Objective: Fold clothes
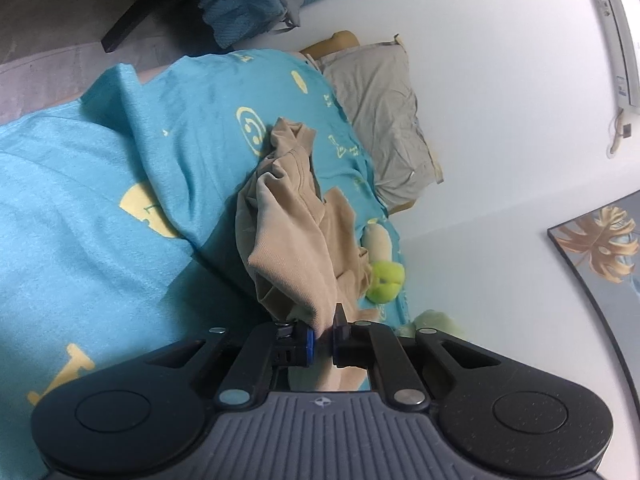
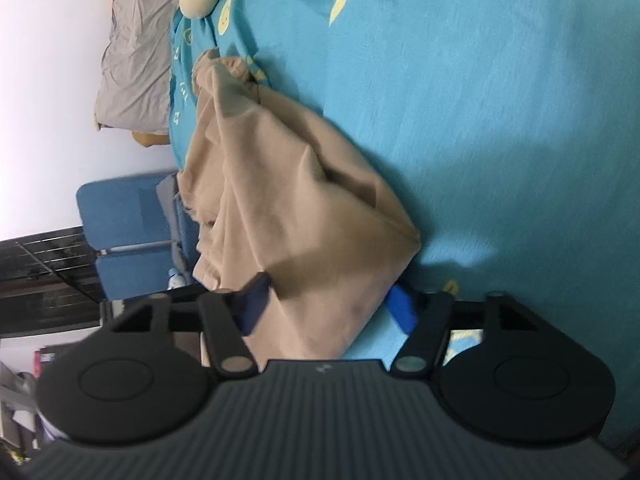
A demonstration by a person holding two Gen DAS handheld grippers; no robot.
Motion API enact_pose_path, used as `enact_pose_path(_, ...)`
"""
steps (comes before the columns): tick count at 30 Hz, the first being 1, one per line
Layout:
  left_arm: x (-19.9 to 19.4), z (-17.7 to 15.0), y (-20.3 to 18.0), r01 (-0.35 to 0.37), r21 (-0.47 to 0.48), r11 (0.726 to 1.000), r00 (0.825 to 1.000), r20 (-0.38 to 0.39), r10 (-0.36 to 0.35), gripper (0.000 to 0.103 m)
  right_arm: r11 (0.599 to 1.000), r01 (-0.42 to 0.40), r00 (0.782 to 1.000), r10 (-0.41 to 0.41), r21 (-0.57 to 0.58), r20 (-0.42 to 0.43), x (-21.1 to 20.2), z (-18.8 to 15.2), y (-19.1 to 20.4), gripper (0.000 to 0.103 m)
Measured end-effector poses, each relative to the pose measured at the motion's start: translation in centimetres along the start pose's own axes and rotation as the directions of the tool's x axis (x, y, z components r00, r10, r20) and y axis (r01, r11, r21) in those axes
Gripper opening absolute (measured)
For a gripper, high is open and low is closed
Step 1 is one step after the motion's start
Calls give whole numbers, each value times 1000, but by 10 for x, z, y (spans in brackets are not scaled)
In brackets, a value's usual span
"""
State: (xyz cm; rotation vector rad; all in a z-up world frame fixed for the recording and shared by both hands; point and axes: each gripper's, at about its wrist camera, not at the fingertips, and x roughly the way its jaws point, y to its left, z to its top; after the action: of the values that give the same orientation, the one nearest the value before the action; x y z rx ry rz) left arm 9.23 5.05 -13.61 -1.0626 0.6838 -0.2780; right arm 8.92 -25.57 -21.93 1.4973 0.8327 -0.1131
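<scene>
My left gripper point(image 1: 324, 338) pinches an edge of the tan garment point(image 1: 288, 232), which lies bunched on the blue blanket point(image 1: 80, 200). My right gripper point(image 2: 326, 308) is spread wide around another fold of it.

Garment point(image 1: 288, 224): I see it bunched on the blanket point(image 1: 100, 184).
Pillow point(image 1: 384, 116): beyond the blanket, by the wall.
Plush toy point(image 1: 386, 276): beside the garment, on the blanket's edge.

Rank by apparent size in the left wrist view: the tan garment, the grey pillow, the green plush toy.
1. tan garment, though it is nearest the camera, so it may look enlarged.
2. grey pillow, similar in extent and farther off, so unsure.
3. green plush toy, clearly smallest.
</scene>
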Motion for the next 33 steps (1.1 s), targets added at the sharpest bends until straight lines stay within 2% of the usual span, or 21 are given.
enact_pose_path(2,-1,-1,-2,-9,13,1000,1000,0,9,8,1000,13,1000,-13,-26,19,-5,1,1,29)
enact_pose_path(5,-6,-3,-11,-17,72,997,1000,1,17,7,993,28,998,-21,-115,67,-13,-1,11,14)
enact_pose_path(8,-13,-7,-27,-42,143,989,999,4,41,7,971,34,994,-8,-237,111,-24,-7,31,11)
enact_pose_path(11,-37,-9,-44,-12,185,983,1000,6,11,6,952,4,992,34,-306,120,-42,-10,48,10)
enact_pose_path(14,-67,-15,-63,19,207,978,999,29,-26,6,943,-15,990,61,-333,127,-71,-27,46,10)
enact_pose_path(17,-105,-31,-79,38,207,978,998,33,-46,6,936,-32,988,84,-351,133,-102,-45,40,10)
enact_pose_path(21,-161,-66,-95,54,204,977,998,3,-55,6,926,-54,983,114,-375,140,-142,-71,33,10)
enact_pose_path(26,-217,-104,-89,39,156,987,999,3,-40,6,911,-80,977,152,-404,148,-193,-102,24,10)
enact_pose_path(28,-222,-106,-88,11,171,985,1000,-1,-11,6,904,-81,976,158,-419,151,-206,-111,22,10)
enact_pose_path(33,-201,-84,-88,-15,142,990,1000,-1,16,7,890,-53,978,137,-453,154,-183,-96,48,10)
